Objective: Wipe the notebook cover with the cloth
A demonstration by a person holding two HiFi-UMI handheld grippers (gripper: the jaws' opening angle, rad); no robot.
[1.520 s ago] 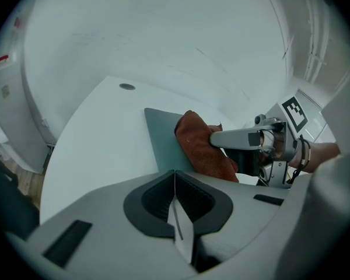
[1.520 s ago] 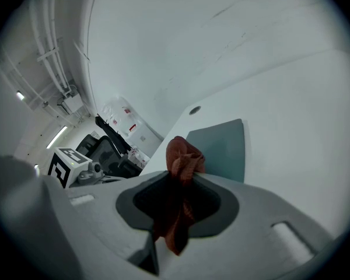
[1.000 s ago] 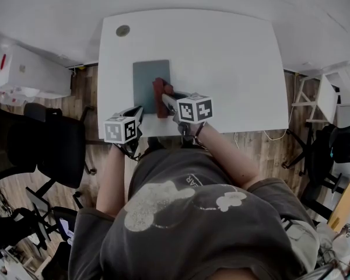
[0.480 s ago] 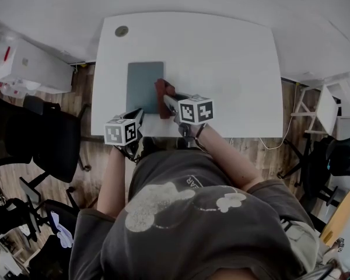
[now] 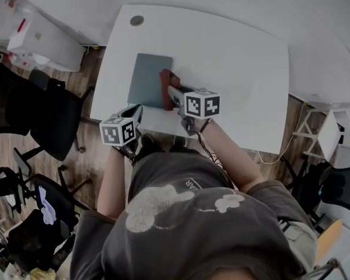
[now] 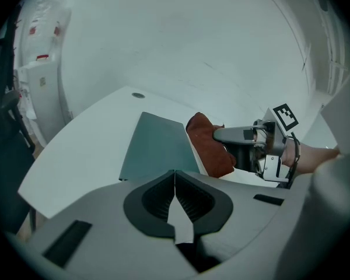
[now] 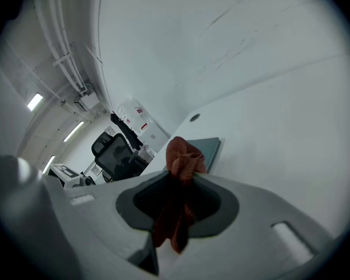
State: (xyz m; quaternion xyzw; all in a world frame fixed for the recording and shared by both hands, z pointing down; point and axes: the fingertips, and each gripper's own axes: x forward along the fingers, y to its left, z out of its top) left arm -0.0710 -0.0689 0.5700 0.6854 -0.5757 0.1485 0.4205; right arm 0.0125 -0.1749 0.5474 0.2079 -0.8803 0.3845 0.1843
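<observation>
From the head view, a grey notebook (image 5: 149, 79) lies flat on the left part of the white tabletop (image 5: 239, 69), with a round grommet (image 5: 137, 20) beyond it near the far edge. The right hand-held gripper (image 5: 170, 92) reaches in from the right and presses a red cloth (image 5: 165, 87) against the notebook's right edge. The left hand-held gripper (image 5: 135, 114) hangs over the near edge of the tabletop, just short of the notebook. A black office chair (image 5: 49, 121) stands on the wooden floor to the left. In the left gripper view, its jaws are pressed together with nothing between them, pointing at the notebook's near edge. In the right gripper view, the jaws are clenched on the bunched cloth, which hangs down between them, the notebook just past it.
</observation>
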